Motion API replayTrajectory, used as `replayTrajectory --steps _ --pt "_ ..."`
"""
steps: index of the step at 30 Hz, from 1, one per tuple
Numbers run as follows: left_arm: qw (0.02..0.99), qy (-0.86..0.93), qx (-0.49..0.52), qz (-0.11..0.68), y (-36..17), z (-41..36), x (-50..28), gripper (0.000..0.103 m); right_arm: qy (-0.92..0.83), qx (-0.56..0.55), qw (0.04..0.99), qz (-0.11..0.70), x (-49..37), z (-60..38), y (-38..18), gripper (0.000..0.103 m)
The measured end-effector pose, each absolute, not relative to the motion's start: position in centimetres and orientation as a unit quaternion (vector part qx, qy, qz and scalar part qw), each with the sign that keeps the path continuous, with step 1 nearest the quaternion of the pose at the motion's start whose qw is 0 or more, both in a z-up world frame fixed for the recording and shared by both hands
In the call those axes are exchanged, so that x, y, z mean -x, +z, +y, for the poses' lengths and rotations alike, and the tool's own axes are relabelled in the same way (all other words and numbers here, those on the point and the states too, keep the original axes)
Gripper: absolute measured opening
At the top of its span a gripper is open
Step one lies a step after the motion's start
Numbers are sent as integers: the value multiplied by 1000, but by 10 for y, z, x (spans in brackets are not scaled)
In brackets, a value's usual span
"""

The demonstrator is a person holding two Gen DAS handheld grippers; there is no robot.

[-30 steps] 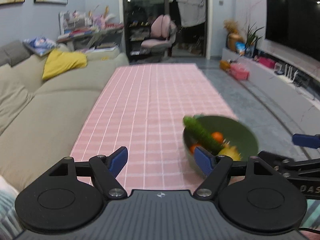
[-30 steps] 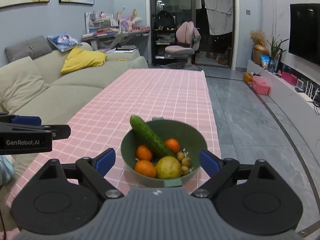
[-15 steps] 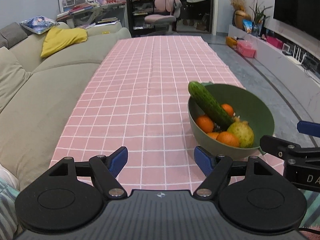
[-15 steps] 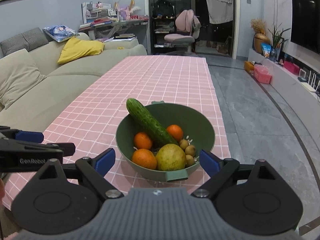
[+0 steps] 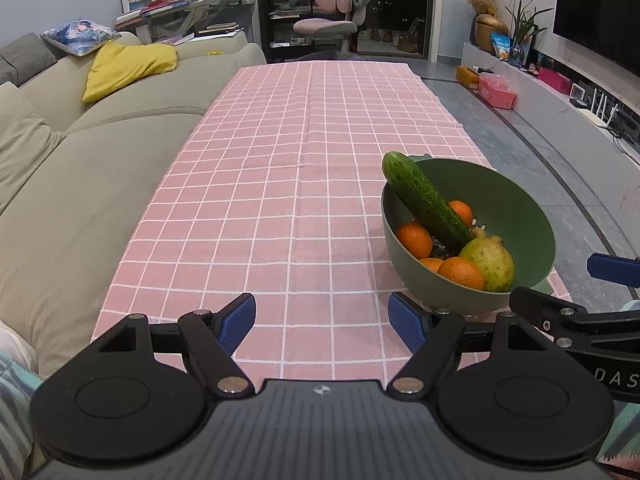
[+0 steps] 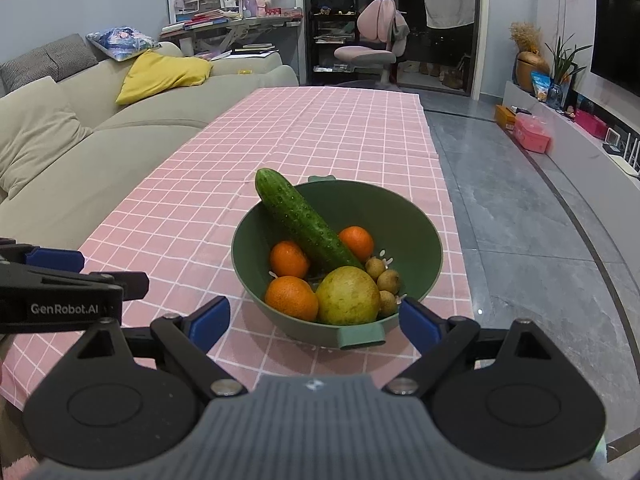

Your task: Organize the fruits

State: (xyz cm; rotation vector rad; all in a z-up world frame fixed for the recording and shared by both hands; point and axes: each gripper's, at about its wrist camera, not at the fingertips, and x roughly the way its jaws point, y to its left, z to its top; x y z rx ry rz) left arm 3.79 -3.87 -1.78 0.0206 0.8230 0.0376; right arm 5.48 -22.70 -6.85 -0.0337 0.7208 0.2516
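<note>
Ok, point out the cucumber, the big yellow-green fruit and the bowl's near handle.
cucumber (image 6: 308,222), right wrist view, middle of its body.
yellow-green fruit (image 6: 348,295), right wrist view, centre of its skin.
bowl handle (image 6: 361,336), right wrist view, front face of the near tab.

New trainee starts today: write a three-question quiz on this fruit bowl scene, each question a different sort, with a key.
1. True or false: the cucumber lies flat on the cloth beside the bowl.
2. Multiple choice: how many oranges show in the bowl in the right wrist view? A) one B) three C) five
3. Fill in: both the left claw and the right claw are ____ and hold nothing.

Key
1. False: it leans inside the bowl, one end sticking up past the rim.
2. B
3. open
</note>
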Motion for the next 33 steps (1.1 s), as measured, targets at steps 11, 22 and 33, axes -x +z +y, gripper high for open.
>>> replayTrajectory --steps 11,22,33 --pt "918 19 -6 397 -14 -37 -38 89 125 20 929 348 -54 -227 -68 89" --pt "917 18 -6 398 -14 -38 -38 89 126 21 929 348 -54 -227 -68 90" --pt "917 19 -5 397 -13 -37 -38 89 126 21 928 349 -54 -227 -68 91"
